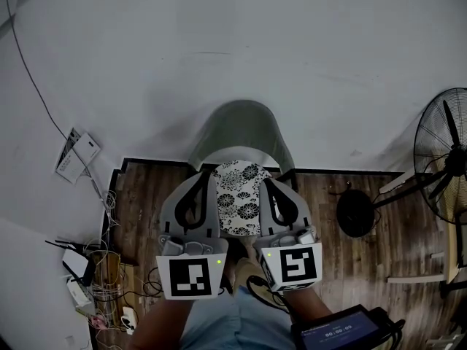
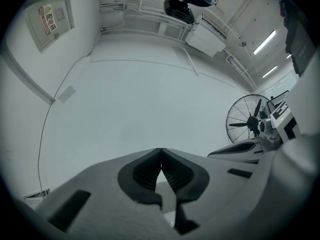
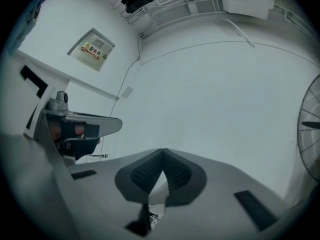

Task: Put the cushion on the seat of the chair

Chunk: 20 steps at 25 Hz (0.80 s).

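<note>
A black-and-white floral cushion point(image 1: 239, 195) lies on the seat of a grey chair point(image 1: 241, 131) that stands against the white wall. Both grippers hover level over the seat, one on each side of the cushion. The left gripper point(image 1: 201, 175) is shut with nothing between its pads, and the left gripper view shows its tips point(image 2: 160, 151) meeting. The right gripper point(image 1: 266, 182) is also shut and empty, its tips point(image 3: 162, 151) touching. A sliver of the cushion point(image 3: 151, 218) shows below the right jaws.
A standing fan point(image 1: 446, 152) with a round black base point(image 1: 356, 214) is at the right on the wooden floor. Cables and small white boxes point(image 1: 84, 275) clutter the left corner. A dark device with a screen point(image 1: 343, 332) is at the bottom right.
</note>
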### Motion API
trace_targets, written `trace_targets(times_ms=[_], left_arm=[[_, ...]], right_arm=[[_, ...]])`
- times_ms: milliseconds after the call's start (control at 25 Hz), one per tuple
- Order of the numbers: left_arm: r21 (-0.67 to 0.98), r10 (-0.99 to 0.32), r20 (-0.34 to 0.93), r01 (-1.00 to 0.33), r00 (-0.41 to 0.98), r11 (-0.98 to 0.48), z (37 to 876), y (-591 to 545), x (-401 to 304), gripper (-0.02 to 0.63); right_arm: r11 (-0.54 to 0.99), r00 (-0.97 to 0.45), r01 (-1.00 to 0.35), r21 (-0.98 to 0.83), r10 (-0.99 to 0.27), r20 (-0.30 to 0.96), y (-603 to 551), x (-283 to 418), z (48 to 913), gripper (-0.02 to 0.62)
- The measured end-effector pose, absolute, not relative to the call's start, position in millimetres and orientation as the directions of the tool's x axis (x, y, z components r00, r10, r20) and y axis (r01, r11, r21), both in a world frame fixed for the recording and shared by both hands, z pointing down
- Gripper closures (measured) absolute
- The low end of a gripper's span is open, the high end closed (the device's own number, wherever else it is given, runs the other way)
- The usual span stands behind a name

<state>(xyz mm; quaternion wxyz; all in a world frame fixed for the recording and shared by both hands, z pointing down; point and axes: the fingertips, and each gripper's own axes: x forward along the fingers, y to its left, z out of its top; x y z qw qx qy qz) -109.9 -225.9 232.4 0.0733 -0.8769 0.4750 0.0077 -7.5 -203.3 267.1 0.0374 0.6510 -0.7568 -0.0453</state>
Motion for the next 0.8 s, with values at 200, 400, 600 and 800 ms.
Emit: trace_targets(times_ms=[200,400,600,800], left_arm=[[-0.116,-0.833,-0.082,-0.835,0.547,-0.537,232.4,-225.0,-110.0,0.597],[-0.124,-0.829,-0.086,-0.832,0.552,-0.541,231.7,-224.0,-106.7,0.597],[-0.126,-0.830,-0.084,-0.832,0.551,-0.540,234.0,-221.9,-104.9,0.597],[-0.133,-0.828,-0.088,-0.830,0.554,-0.541,232.7,-217.2,-101.4,0.597]], right_arm=[[0.146,-0.148,-0.982,0.122,-0.989,-0.004,-202.5,-7.3,265.5,0.591],[0.149,-0.151,-0.981,0.121,-0.989,-0.005,-201.5,-6.9,265.5,0.591],[0.150,-0.150,-0.982,0.114,-0.989,0.003,-199.9,-6.7,267.8,0.591],[0.137,-0.138,-0.983,0.121,-0.990,0.002,-195.5,-1.2,267.3,0.591]])
